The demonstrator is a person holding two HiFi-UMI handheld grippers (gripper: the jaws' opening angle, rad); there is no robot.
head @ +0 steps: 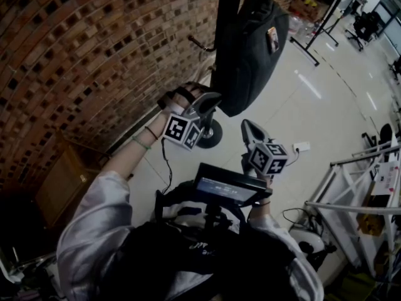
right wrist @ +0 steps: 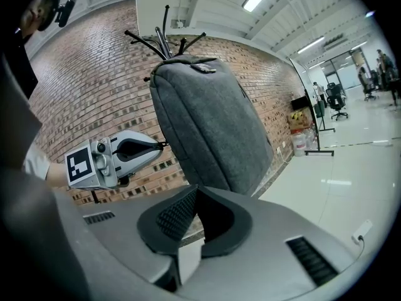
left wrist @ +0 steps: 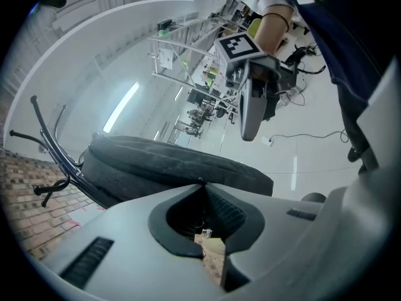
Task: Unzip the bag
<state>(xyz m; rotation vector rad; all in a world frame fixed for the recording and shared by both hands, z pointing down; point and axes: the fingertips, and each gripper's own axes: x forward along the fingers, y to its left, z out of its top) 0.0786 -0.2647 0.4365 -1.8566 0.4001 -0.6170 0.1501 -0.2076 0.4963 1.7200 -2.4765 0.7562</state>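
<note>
I read the left claw [left wrist: 200, 184] as pinched shut on the small dark zip pull [right wrist: 164, 143] of the dark grey fabric backpack [right wrist: 210, 124] hanging just ahead, ready to draw; right claw [right wrist: 197, 188] shut, empty.

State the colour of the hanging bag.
The bag is dark grey, shown best in the right gripper view.

Brick wall [head: 94, 49], glossy white floor [head: 313, 105]

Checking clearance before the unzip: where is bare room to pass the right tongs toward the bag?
Bare floor lies between the bag and the metal frames. Crowded: the brick wall side, where the left tongs hold the zipper pull above the stand's base.
</note>
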